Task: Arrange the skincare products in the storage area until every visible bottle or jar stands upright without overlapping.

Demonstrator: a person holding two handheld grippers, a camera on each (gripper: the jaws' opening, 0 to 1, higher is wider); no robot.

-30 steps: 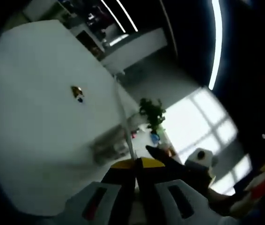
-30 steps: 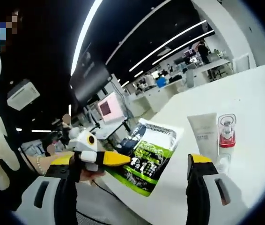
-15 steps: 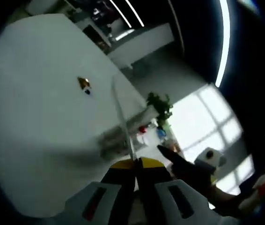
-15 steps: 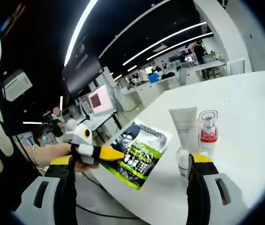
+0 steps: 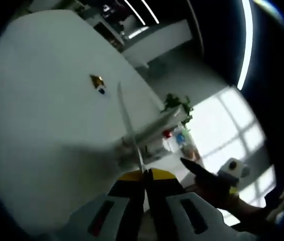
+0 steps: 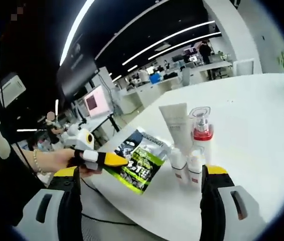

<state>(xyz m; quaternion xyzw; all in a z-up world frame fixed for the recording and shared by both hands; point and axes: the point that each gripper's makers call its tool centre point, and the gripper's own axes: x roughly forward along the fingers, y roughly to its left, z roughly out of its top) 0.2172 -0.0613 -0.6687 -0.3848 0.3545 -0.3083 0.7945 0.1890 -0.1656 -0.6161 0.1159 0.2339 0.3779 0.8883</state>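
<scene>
Your left gripper (image 6: 113,160) pinches the green packet (image 6: 137,161) by its edge, jaws closed on it, at nine o'clock in the right gripper view. Your right gripper (image 6: 142,176) stands wide and empty. The white tube (image 6: 176,126), the pump bottle (image 6: 200,128) and two small bottles (image 6: 188,167) stand upright, close together, at one o'clock on the white table (image 6: 252,115). Carry the packet clear of them and set it down well apart, so nothing tips or overlaps.

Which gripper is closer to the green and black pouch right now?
Left. The left gripper pinches the green and black pouch at its edge, jaws shut. The right gripper, jaws open, is held back off the table's edge.
</scene>
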